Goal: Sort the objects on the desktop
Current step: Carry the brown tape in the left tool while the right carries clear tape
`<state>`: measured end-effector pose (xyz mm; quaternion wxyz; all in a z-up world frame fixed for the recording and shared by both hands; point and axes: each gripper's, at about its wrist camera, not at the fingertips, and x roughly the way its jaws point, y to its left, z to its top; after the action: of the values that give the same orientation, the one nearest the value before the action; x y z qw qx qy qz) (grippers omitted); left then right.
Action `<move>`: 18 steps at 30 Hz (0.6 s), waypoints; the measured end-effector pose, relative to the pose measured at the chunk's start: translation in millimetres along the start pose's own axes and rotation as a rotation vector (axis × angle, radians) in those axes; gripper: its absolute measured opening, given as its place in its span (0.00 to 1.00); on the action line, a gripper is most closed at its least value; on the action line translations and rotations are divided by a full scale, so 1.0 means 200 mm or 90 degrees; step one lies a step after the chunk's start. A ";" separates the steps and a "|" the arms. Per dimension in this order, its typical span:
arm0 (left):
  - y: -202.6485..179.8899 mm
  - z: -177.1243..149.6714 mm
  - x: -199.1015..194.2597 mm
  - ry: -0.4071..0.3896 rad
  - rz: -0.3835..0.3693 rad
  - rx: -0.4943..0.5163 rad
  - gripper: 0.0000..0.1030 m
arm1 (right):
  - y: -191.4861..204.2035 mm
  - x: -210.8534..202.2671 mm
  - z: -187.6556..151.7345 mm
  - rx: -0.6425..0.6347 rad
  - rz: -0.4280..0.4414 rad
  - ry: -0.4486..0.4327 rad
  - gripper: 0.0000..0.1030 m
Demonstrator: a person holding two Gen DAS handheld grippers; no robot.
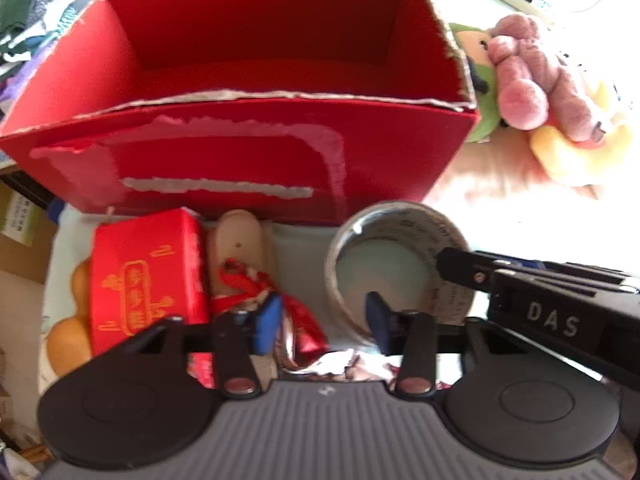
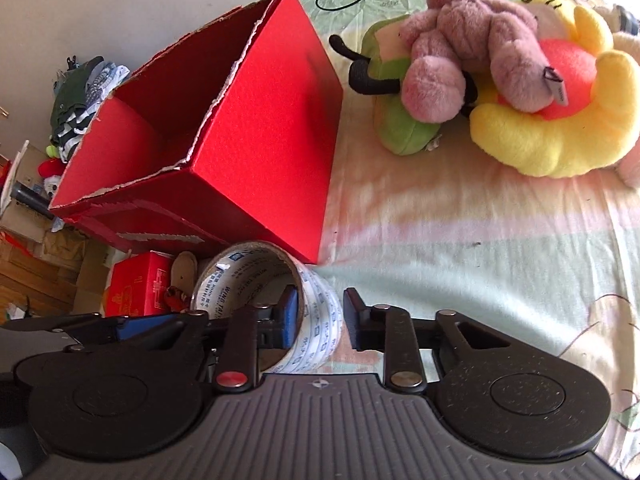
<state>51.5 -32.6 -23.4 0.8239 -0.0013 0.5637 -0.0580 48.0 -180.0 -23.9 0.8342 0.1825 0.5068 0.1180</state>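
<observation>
Two wrist views over a bed covered in a pale pastel sheet [image 2: 460, 248].

Left view: left gripper [image 1: 322, 322] low in frame, blue-padded fingers [image 1: 266, 322] spread apart, nothing between them. Just ahead, a large open red cardboard box [image 1: 248, 152] with torn white edges, interior bare as far as visible. In front of the box, from left to right: orange round items [image 1: 70, 332], partly hidden; a small red gift box [image 1: 148, 276] with gold lettering; a beige oval piece [image 1: 238, 240] with red ribbon [image 1: 248, 284] lying over it; a roll of printed packing tape [image 1: 400, 240] standing near the box's front right corner. Right gripper [image 1: 460, 270] entering from the right edge, its black finger reaching over the tape roll's rim. Beyond, to the right of the box, a pile of plush toys, pink one [image 1: 532, 76] on top.

Right view: right gripper [image 2: 320, 318] with fingers spread and straddling the wall of the tape roll [image 2: 316, 320], one finger [image 2: 288, 316] inside the ring, the other outside, not yet pinching. Red box [image 2: 264, 140] just behind the roll. Pink plush [image 2: 472, 36] resting on green plush [image 2: 396, 124] and yellow plush [image 2: 560, 132], well apart from the roll.
</observation>
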 end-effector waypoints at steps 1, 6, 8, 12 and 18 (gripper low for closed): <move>0.00 0.00 0.00 0.003 -0.021 -0.004 0.22 | 0.00 -0.01 0.00 -0.006 0.006 -0.001 0.13; -0.06 0.02 0.00 0.000 -0.030 0.003 0.18 | -0.01 -0.02 -0.01 -0.010 -0.001 -0.001 0.12; -0.06 -0.01 0.01 0.012 -0.038 0.009 0.18 | -0.04 -0.05 -0.01 -0.006 -0.006 -0.007 0.12; -0.11 -0.05 0.00 0.017 -0.028 0.038 0.18 | -0.08 -0.09 -0.02 -0.009 -0.018 -0.017 0.12; -0.26 -0.03 -0.05 -0.011 -0.024 0.081 0.18 | -0.14 -0.19 -0.02 -0.006 -0.033 -0.053 0.12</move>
<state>38.2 -82.3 -13.5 0.8258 0.0397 0.5518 -0.1092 27.4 -220.0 -7.3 0.8582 0.1704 0.4756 0.0908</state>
